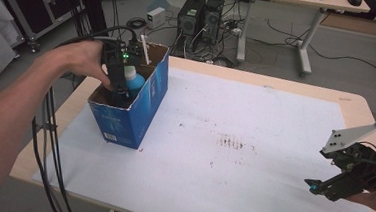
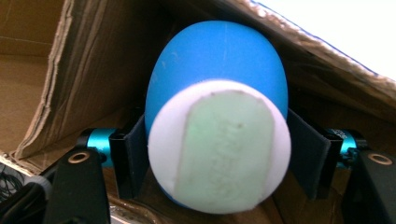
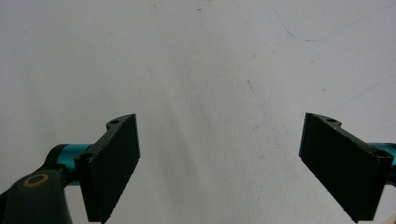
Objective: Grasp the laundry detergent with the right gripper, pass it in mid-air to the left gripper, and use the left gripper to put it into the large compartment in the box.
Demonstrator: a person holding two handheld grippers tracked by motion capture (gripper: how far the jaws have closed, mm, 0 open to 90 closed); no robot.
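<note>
Table with white sheet, biggest thing here; the right gripper hovers low over its near right corner, well away from everything else. In the right gripper view its fingers are spread wide, nothing between them, just bare white surface under them.

Blue cardboard box, open top, stands at the far left of the table. The left gripper goes down into it from above, hand on top, cables trailing off the left edge.

Blue bottle with white cap sits inside the box, right between the left fingers. In the left gripper view the cap faces the camera, a pale green patch on its top, and the bottle body fills the gap from one finger to the other. Pads lie close along both sides of the bottle; fingers partly apart, can't tell if they press on it or just flank it. Brown inner box walls rise beside and behind the fingers. In the high view the bottle shows just beside the gripper body, against the box's right wall.
</note>
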